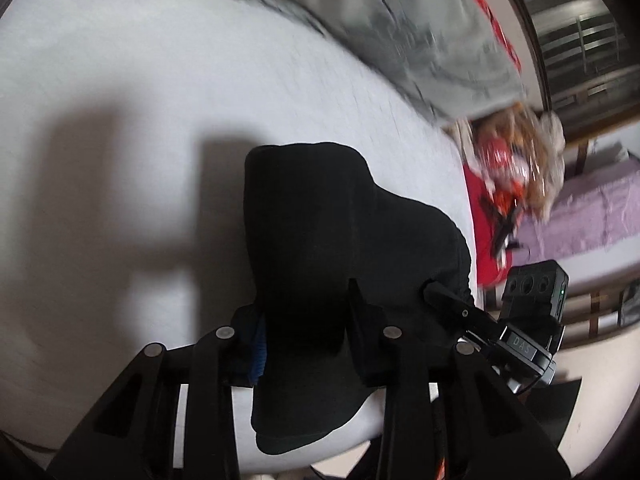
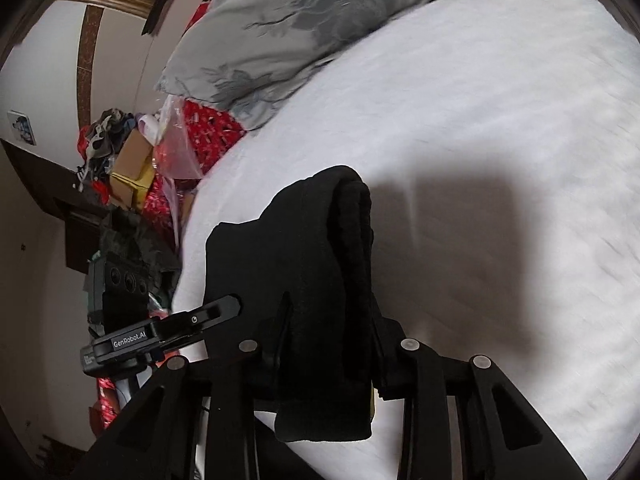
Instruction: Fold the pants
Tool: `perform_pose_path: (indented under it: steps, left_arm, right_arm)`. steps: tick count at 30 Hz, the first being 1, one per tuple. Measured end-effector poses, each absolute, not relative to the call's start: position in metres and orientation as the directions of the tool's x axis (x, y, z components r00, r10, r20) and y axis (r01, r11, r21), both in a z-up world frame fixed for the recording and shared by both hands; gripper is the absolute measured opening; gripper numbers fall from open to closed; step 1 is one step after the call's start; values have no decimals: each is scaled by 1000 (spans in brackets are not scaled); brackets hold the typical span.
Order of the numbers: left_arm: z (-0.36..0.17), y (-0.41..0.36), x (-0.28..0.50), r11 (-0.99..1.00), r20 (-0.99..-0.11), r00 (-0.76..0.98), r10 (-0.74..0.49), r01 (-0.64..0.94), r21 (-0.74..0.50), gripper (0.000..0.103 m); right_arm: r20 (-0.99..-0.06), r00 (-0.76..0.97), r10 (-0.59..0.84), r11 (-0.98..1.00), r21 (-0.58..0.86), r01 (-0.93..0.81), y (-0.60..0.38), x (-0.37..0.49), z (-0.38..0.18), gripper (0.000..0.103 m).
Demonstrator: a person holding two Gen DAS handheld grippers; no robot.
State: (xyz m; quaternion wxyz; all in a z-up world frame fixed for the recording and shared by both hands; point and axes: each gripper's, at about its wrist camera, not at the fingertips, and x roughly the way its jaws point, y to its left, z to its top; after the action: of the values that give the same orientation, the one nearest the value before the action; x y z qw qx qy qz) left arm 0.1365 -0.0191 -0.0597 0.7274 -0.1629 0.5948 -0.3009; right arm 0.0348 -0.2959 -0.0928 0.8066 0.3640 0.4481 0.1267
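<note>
Black gripper linkages fill the bottom of both wrist views, and between each pair of fingers hangs dark cloth. Both the left gripper [image 1: 306,332] and the right gripper [image 2: 330,344] have their jaws pinching the black pants [image 1: 320,232], each on its own part of the bunched fabric near the edge of the white bed [image 1: 140,80]. Held side by side like this, the two grips likely share one end of the garment so it can be carried over into a fold. A grey flowered quilt [image 2: 288,20] lies well apart, farther up the bed.
</note>
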Motion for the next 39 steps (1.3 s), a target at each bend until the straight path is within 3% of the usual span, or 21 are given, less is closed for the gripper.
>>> perform_pose_path:
  steps: [5, 9, 12, 14, 18, 23, 25, 27, 30, 35, 39]
  left_arm:
    - [-44, 11, 179, 848, -824, 222, -521, 241, -472, 31]
    - [-66, 23, 199, 909, -888, 221, -404, 209, -361, 34]
    - [-83, 26, 198, 920, -900, 216, -379, 198, -340, 51]
    - [-79, 27, 192, 919, -892, 242, -381, 207, -336, 58]
    - [-74, 38, 171, 922, -889, 269, -371, 222, -317, 58]
    - [-57, 45, 133, 960, -891, 366, -269, 180, -216, 58]
    - [-53, 39, 116, 969, -887, 398, -232, 171, -176, 58]
    - [-53, 29, 103, 976, -884, 424, -198, 168, -139, 58]
    - [-55, 15, 81, 985, -869, 478, -127, 163, -54, 58]
    - [-61, 6, 61, 989, -865, 495, -79, 150, -4, 58]
    - [-65, 14, 51, 996, -869, 490, -67, 79, -32, 58]
  right_arm:
    - [-609, 551, 570, 695, 716, 72, -252, 98, -84, 32]
    - [-648, 524, 553, 730, 680, 71, -215, 130, -97, 34]
    - [-702, 503, 504, 790, 610, 61, -197, 139, -111, 40]
    - [-683, 509, 524, 776, 629, 45, -203, 133, -113, 40]
    - [-677, 522, 519, 776, 629, 46, -234, 106, -110, 58]
    - [-687, 562, 460, 763, 630, 145, -269, 67, -96, 59]
    - [-691, 583, 427, 773, 613, 161, -267, 53, -84, 67]
    - [-728, 585, 356, 819, 544, 179, -255, 38, -73, 87]
    - [-784, 572, 240, 876, 429, 220, -236, 14, -65, 101]
    - [-824, 560, 85, 949, 238, 205, -206, -23, -67, 102]
    - [-774, 630, -70, 986, 43, 163, -184, -48, -57, 102]
